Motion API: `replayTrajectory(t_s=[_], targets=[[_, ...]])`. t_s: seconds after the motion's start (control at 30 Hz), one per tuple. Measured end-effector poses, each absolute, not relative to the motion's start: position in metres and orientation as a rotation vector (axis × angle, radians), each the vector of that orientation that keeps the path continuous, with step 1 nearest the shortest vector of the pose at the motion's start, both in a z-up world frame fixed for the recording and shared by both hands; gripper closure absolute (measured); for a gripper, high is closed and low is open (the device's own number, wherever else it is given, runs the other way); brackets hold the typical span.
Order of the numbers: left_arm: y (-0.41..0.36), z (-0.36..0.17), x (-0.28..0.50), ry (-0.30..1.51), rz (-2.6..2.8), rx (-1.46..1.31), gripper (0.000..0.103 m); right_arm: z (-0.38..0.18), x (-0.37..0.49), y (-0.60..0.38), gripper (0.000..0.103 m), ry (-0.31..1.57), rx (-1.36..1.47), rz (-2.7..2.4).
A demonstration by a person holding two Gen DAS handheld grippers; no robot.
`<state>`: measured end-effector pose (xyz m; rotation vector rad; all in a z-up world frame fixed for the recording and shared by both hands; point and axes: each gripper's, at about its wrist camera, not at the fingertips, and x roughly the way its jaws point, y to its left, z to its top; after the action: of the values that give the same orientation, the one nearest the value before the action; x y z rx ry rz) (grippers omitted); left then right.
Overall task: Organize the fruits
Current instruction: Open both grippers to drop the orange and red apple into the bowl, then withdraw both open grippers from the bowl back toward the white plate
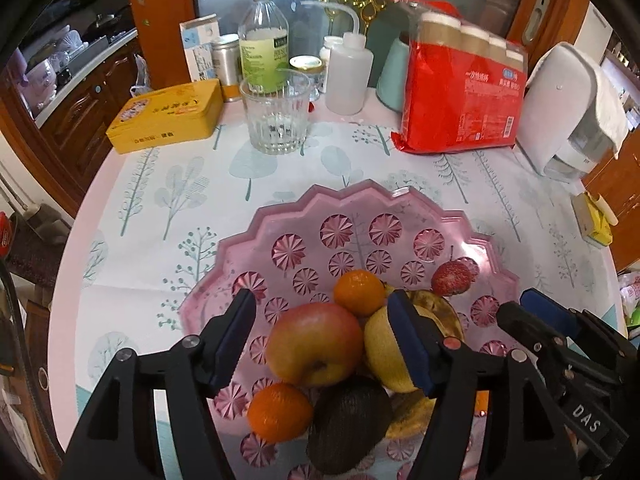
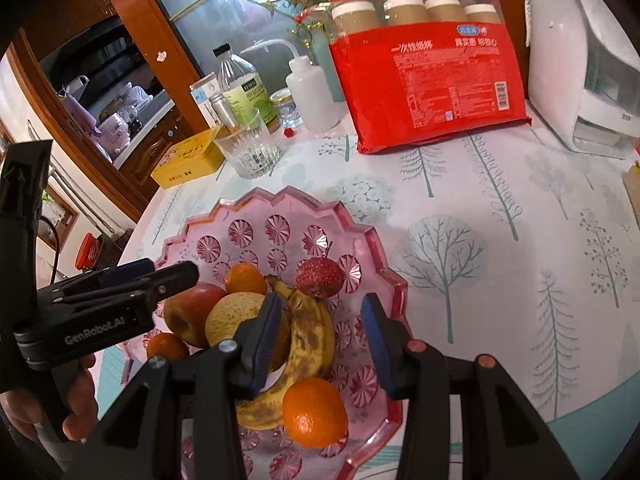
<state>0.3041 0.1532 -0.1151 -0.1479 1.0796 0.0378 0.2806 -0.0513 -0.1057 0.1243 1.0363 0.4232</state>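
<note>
Round table under a tree-print cloth (image 1: 168, 184), pink glass bowl (image 1: 360, 216) at centre. Inside the bowl: apple (image 1: 314, 344) directly beneath the released left gripper (image 1: 326, 340); banana (image 2: 308, 344), lengthwise, beneath the right gripper (image 2: 320, 344), seemingly unclenched, holding nothing.

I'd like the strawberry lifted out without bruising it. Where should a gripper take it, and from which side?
Grip the strawberry across its broad red middle, coming from above. It lies apart at the pink bowl rim, beyond the banana, its top clear. Probably close gently; it looks soft.
</note>
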Motion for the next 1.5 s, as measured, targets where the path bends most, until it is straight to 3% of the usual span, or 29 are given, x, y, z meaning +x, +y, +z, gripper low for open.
replayTrajectory(t_s=[0.77, 1.5], targets=[[0.138, -0.043, 0.216, 0.984, 0.002, -0.144, 0.027, -0.037, 0.207, -0.074, 0.060, 0.934, 0.104, 0.409], [0.054, -0.003, 0.130, 0.920, -0.195, -0.080, 0.027, 0.000, 0.105, -0.165, 0.060, 0.873, 0.129, 0.271]])
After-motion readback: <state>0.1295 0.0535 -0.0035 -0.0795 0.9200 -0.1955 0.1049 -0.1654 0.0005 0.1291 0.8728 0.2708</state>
